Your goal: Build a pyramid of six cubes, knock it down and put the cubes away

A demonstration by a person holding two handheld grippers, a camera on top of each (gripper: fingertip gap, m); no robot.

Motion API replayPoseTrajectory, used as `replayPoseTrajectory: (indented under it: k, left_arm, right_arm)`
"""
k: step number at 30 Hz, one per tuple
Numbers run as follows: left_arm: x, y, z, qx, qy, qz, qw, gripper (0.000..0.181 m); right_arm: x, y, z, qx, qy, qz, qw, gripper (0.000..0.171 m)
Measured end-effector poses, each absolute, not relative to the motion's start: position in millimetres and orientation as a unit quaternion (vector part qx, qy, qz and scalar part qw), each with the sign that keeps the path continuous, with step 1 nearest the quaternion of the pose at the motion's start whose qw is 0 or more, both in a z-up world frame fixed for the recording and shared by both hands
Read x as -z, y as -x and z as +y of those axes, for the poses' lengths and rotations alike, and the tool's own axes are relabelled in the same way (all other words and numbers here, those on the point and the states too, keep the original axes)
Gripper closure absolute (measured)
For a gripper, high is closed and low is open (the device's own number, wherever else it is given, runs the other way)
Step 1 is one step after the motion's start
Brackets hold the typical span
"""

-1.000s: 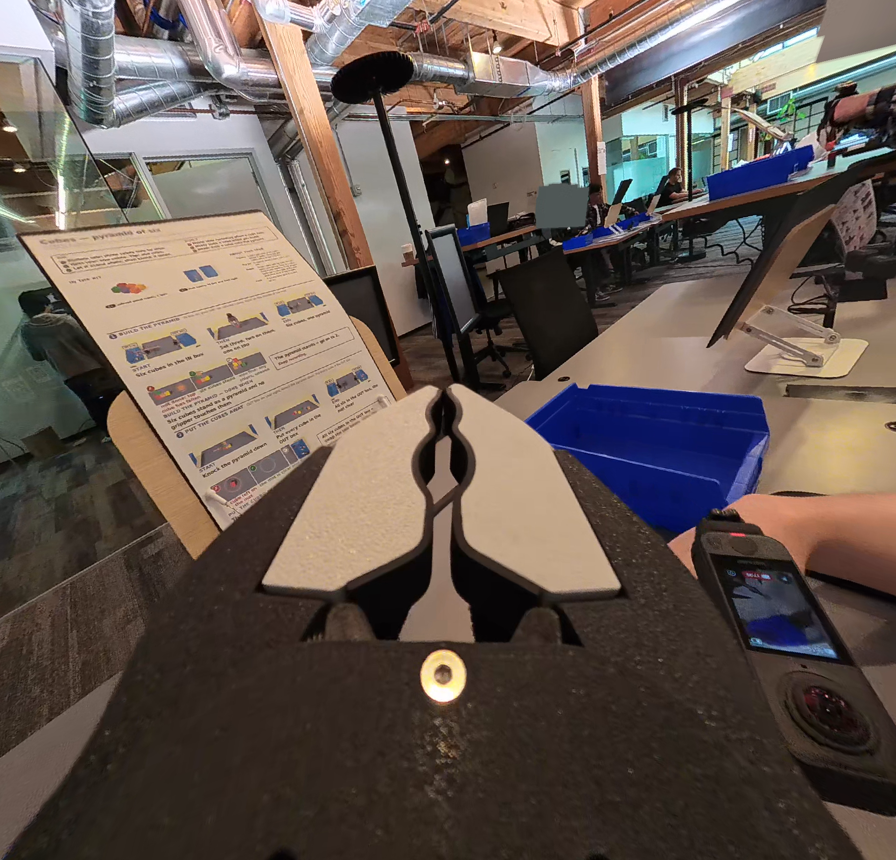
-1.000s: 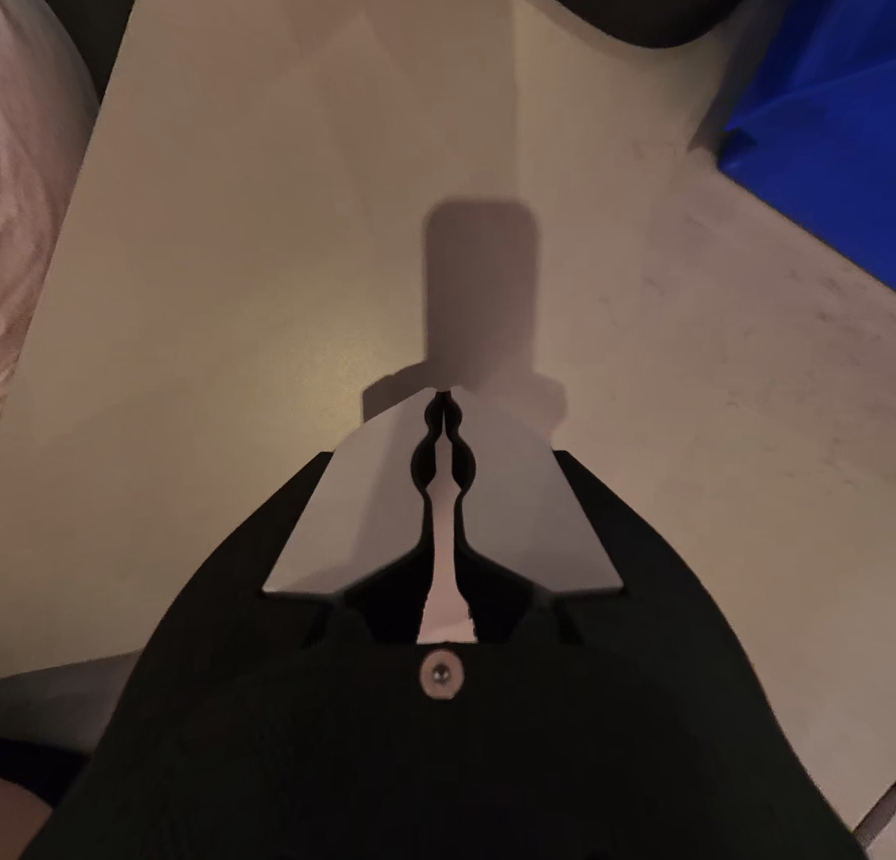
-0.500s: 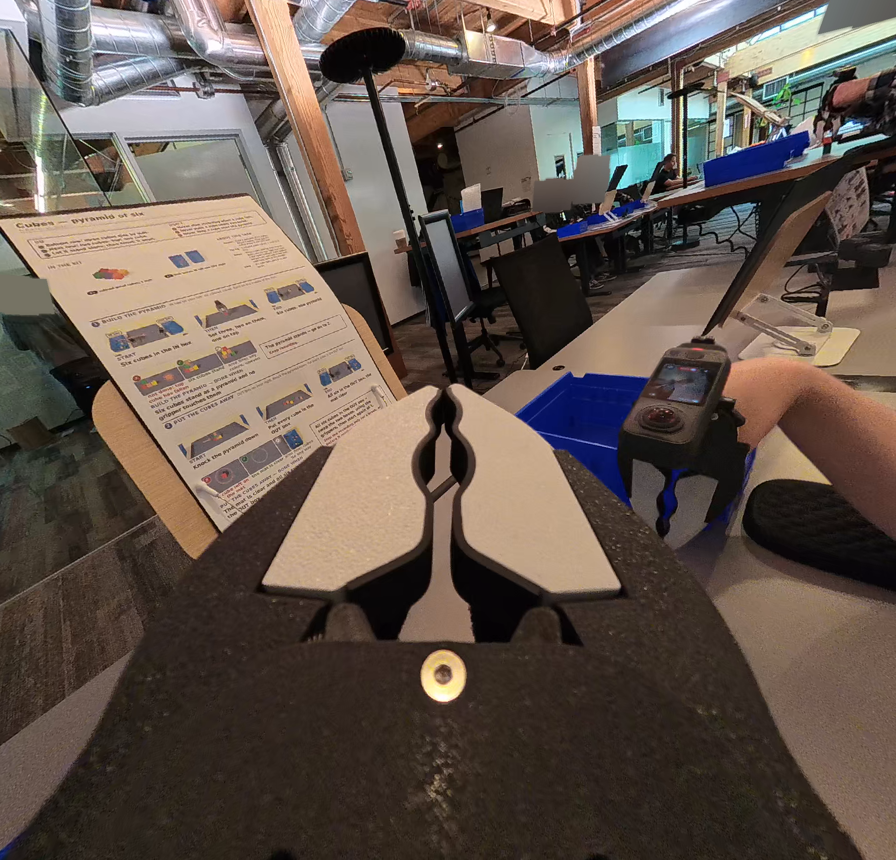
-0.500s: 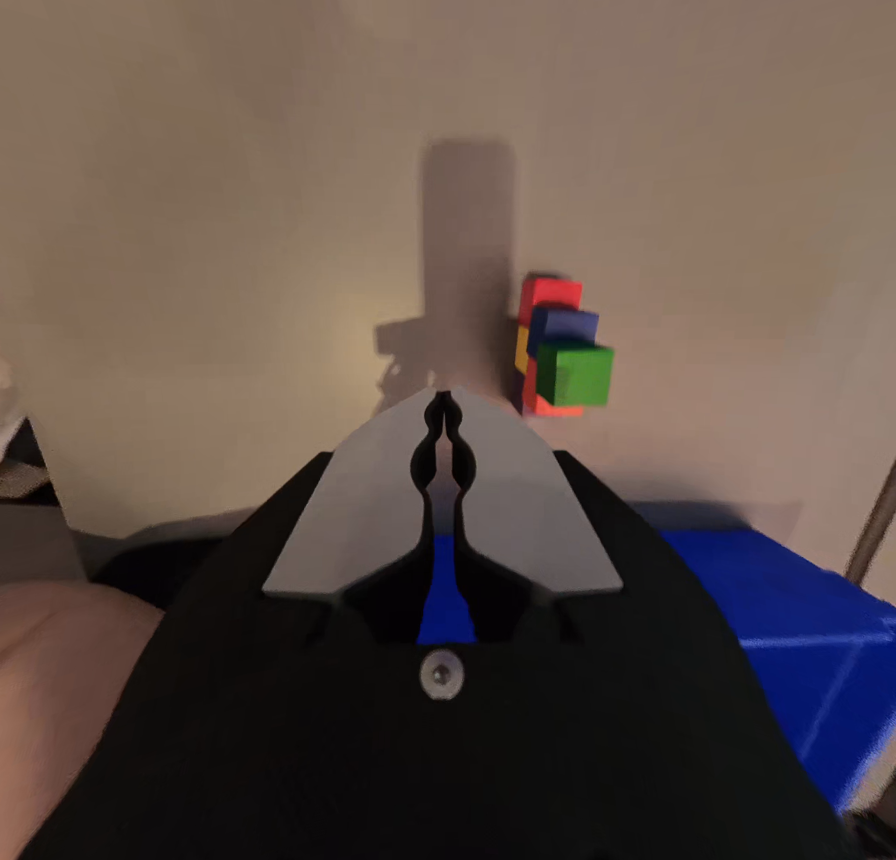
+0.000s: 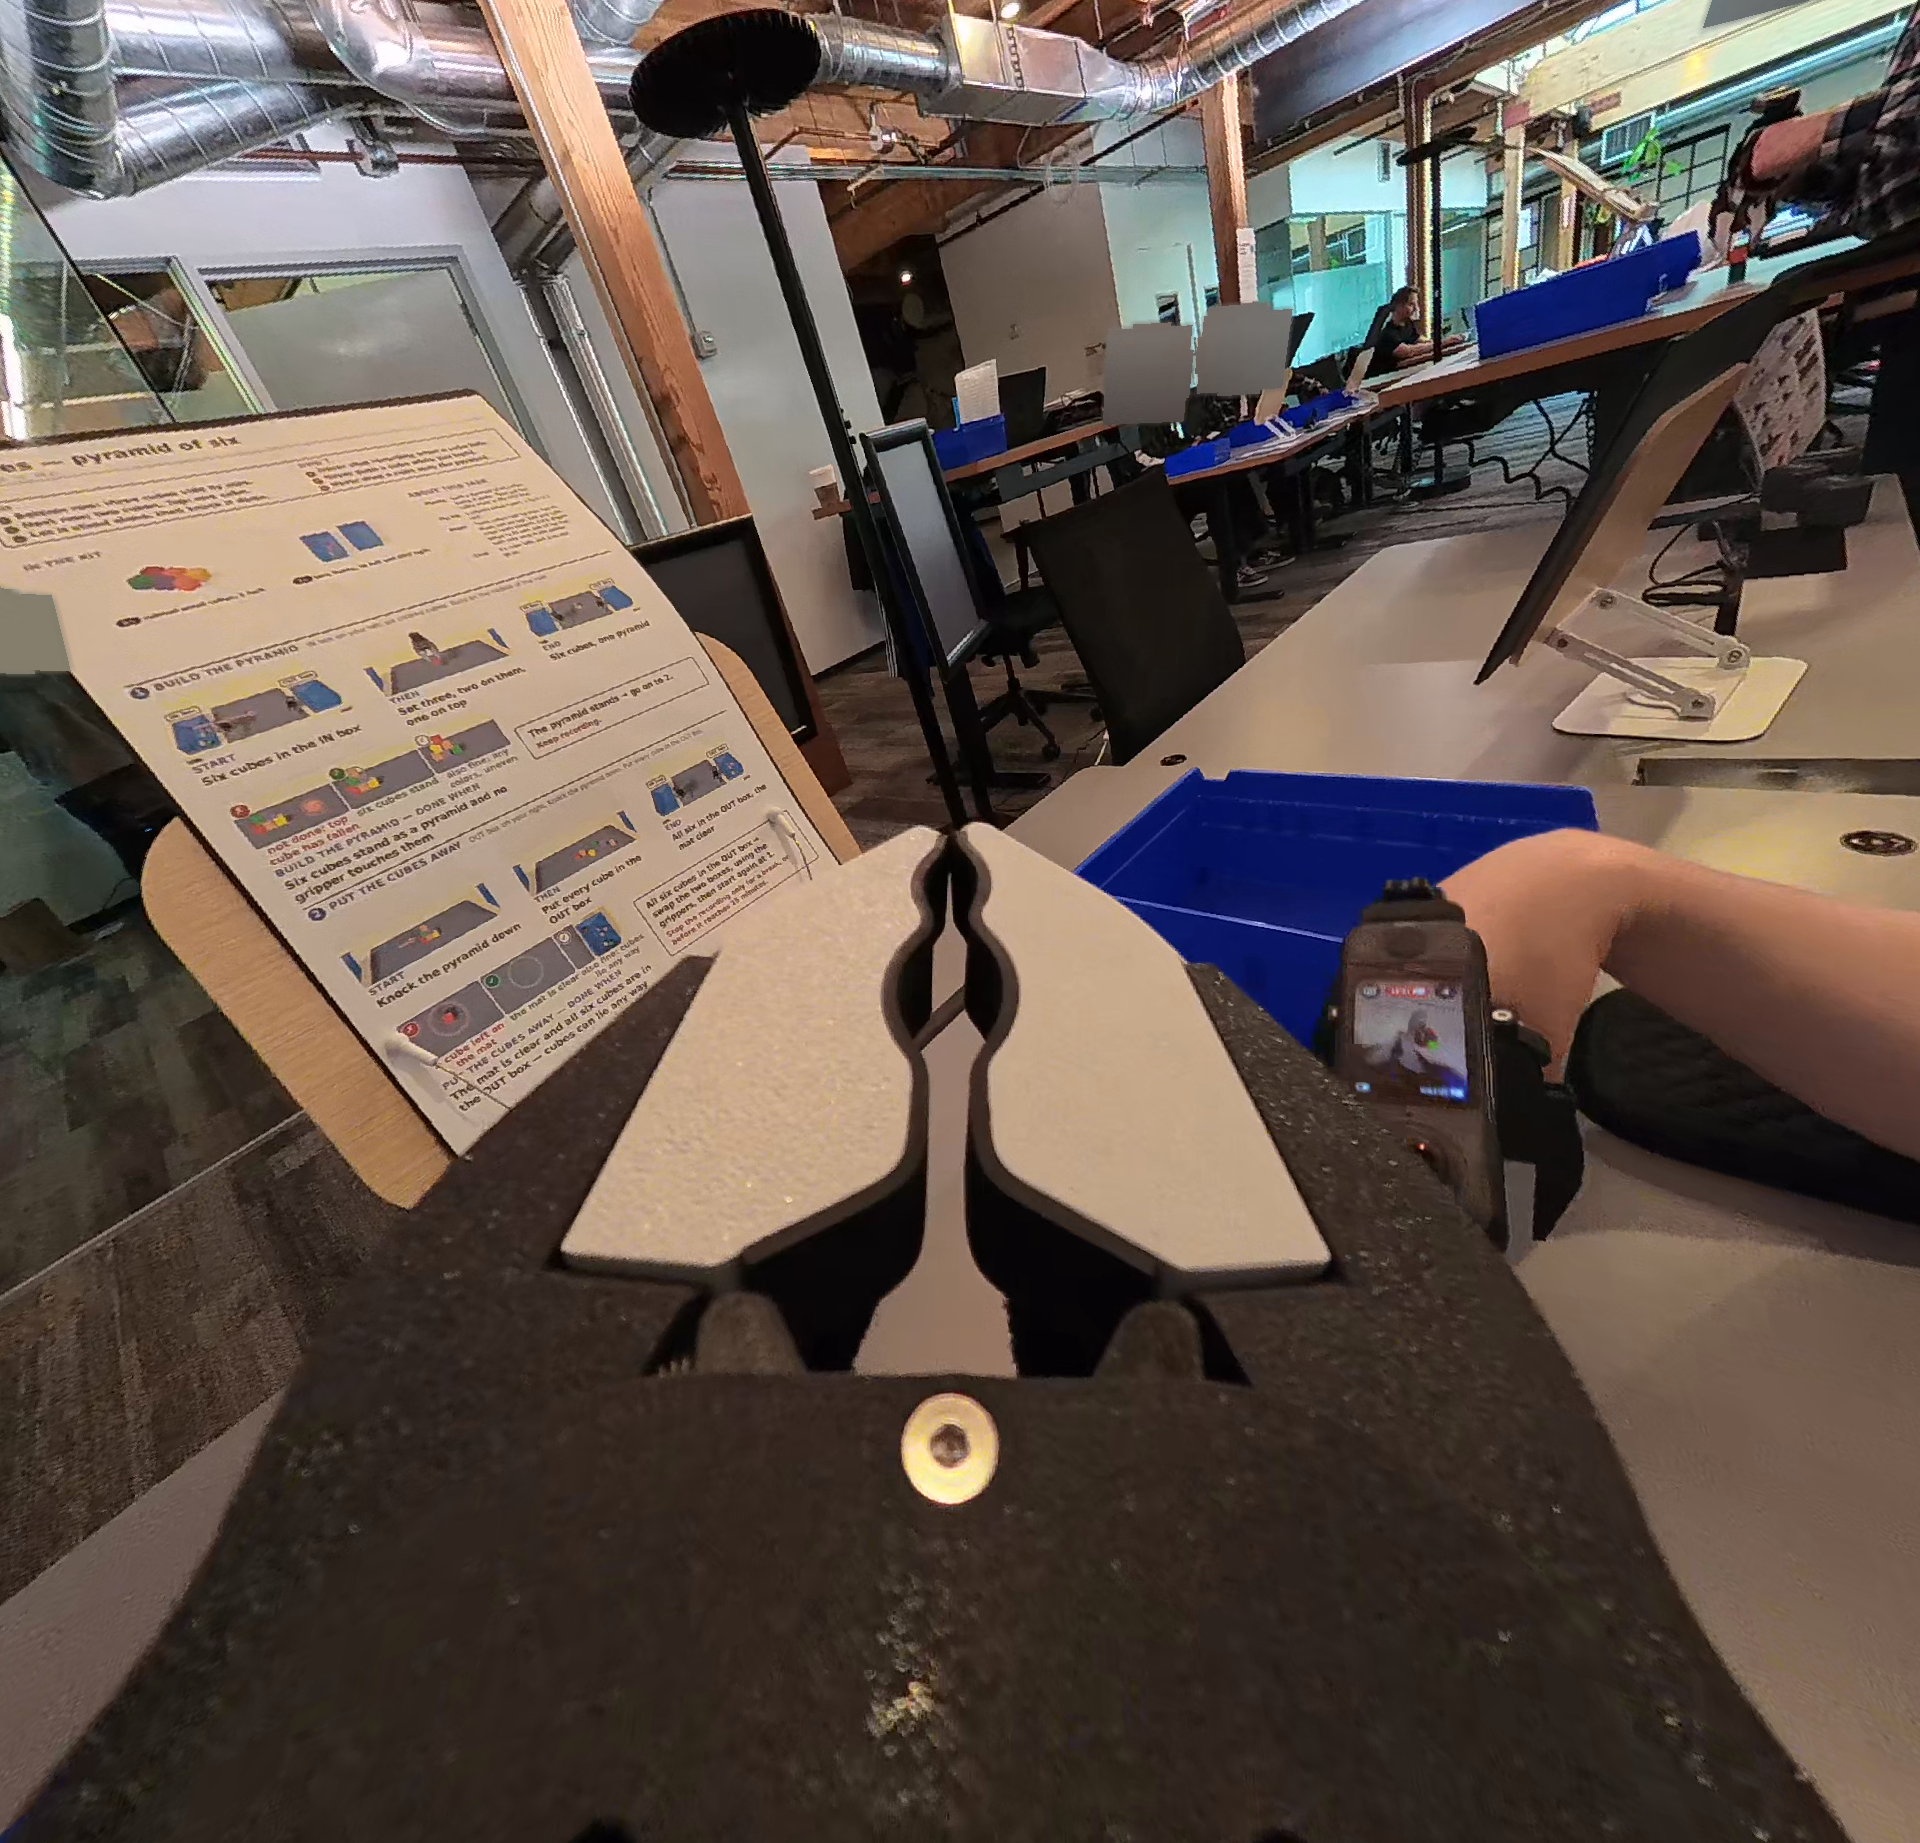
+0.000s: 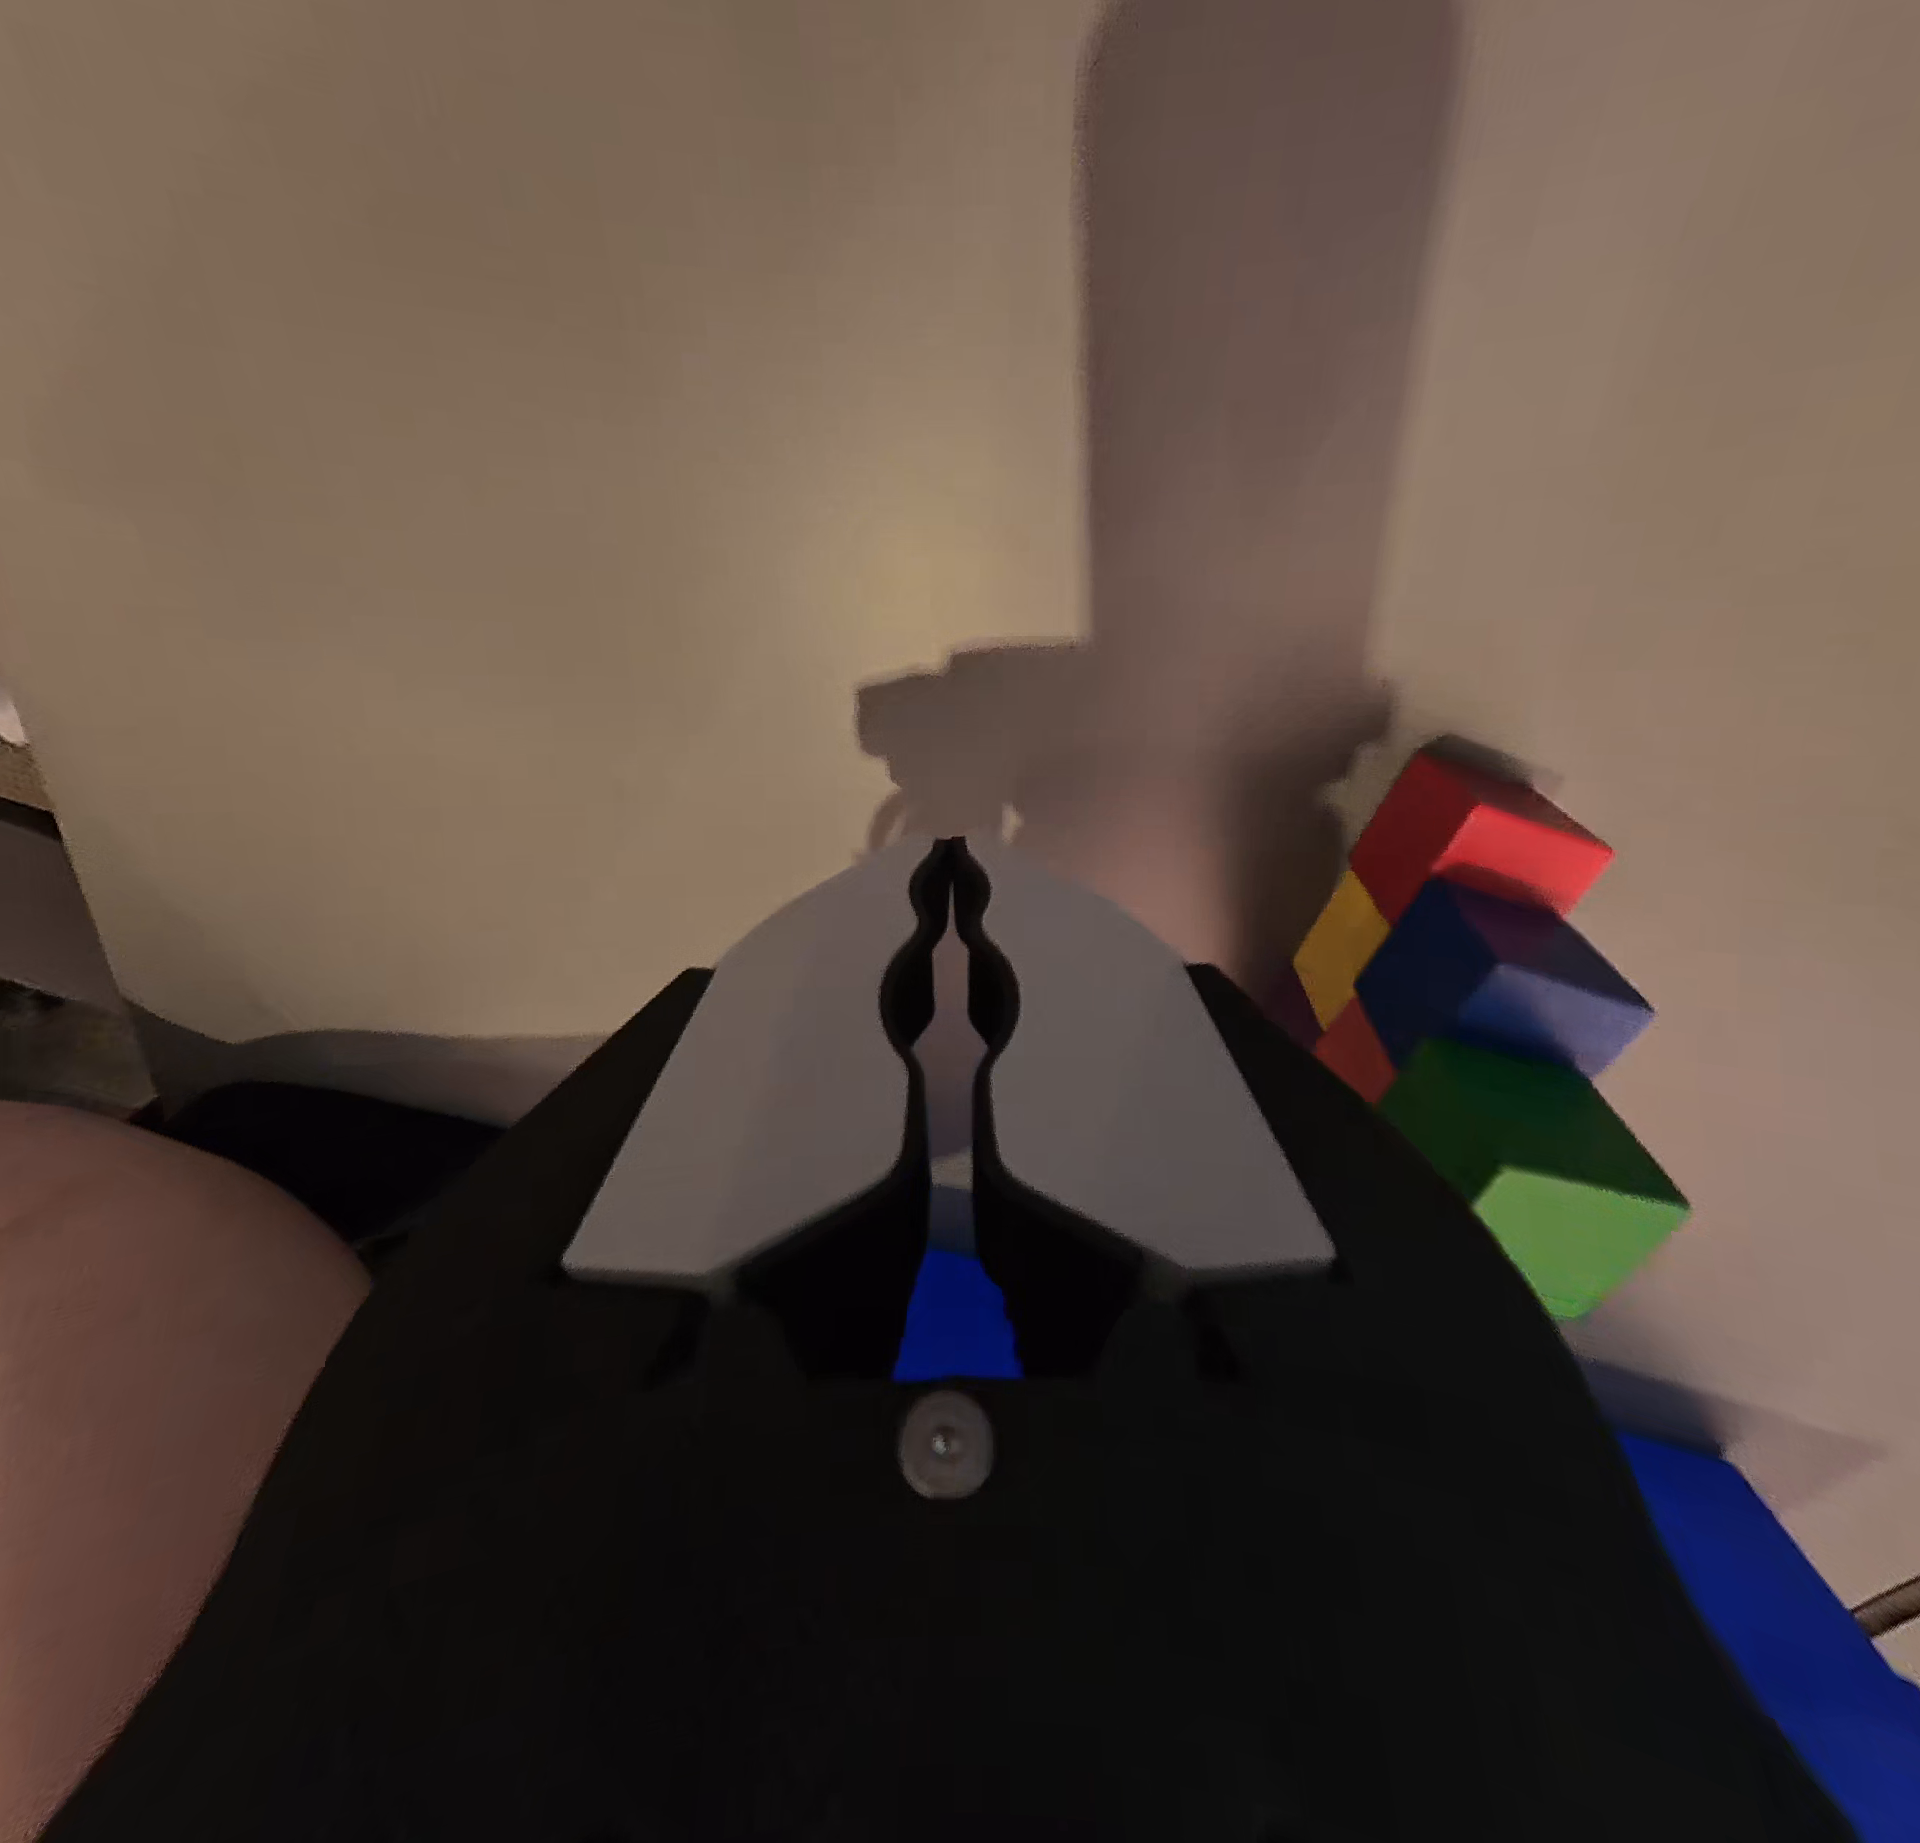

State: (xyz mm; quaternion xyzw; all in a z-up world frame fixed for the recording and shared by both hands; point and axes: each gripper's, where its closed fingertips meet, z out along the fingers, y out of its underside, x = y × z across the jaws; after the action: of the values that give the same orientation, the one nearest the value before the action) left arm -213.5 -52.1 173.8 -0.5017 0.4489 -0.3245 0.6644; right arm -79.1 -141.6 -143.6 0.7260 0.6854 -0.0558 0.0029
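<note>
The right tongs point(image 6: 951, 848) are closed tip to tip and hold nothing. Compared with half a second ago, the pyramid of cubes point(image 6: 1475, 1014) now appears larger and more to the right of these tongs, just beside their right finger; the green cube point(image 6: 1548, 1180) is nearest. The left tongs point(image 5: 954, 843) stay closed and empty. Beyond them to the right, the blue bin point(image 5: 1299, 858) stands on the desk point(image 5: 1714, 1398); the instruction sheet point(image 5: 395, 713) leans at their left.
</note>
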Motion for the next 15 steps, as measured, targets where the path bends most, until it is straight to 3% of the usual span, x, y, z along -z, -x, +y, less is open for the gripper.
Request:
replayPoseTrajectory:
  k: [9,12,15]
  left_arm:
    - [-171.0,209.2,-55.6,0.324,0.5,0.459,0.659,0.181]
    - [-170.0,208.7,-54.8,0.321,0.501,0.46,0.659,0.181]
    - [-170.1,207.8,-55.8,0.324,0.5,0.461,0.657,0.181]
  right_arm:
    - [161.3,64.2,-110.7,-0.023,-0.749,0.662,0.001,0.17]
    - [152.0,39.3,-62.7,-0.116,-0.794,0.594,-0.059,0.17]
    - [122.2,23.2,-12.4,-0.183,-0.814,0.521,-0.179,0.17]
